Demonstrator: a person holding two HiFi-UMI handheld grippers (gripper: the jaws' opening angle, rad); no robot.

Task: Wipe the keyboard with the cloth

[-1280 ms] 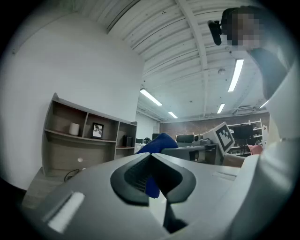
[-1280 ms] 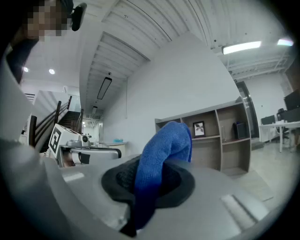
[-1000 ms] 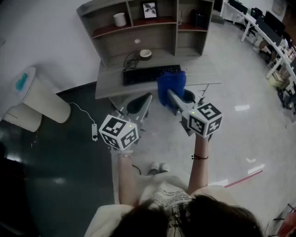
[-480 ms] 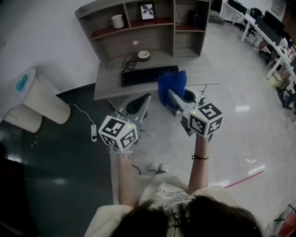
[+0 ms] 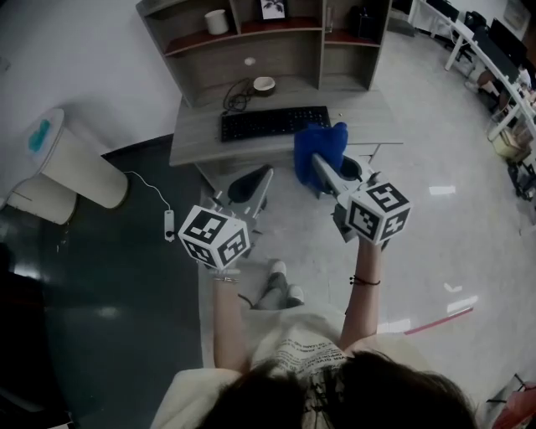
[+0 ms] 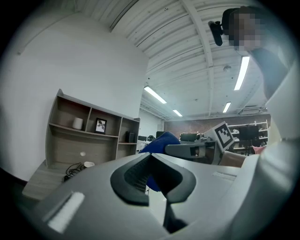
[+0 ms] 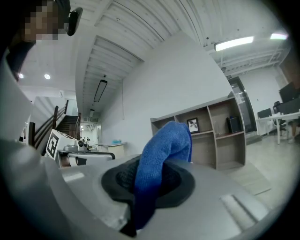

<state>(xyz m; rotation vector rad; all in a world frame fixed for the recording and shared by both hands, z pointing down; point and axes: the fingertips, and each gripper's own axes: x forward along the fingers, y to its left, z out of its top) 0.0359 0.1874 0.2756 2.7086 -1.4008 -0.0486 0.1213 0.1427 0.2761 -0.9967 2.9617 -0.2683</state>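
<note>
The black keyboard lies across the grey desk, in front of the shelf unit. My right gripper is held in the air just before the desk's front edge, shut on a blue cloth that stands up out of its jaws. In the right gripper view the cloth is pinched between the black pads, at my right gripper. My left gripper is lower and left, off the desk, shut with nothing in it. In the left gripper view my left gripper has its pads meeting, with the cloth behind.
A small bowl and a coil of cable lie behind the keyboard. The shelves hold a white cup and a picture frame. A white bin and a power strip are on the floor at left.
The person has stepped forward, one foot now ahead, so the desk sits nearer. Both grippers keep their hold and pose; the cloth now reaches the desk's front edge.
</note>
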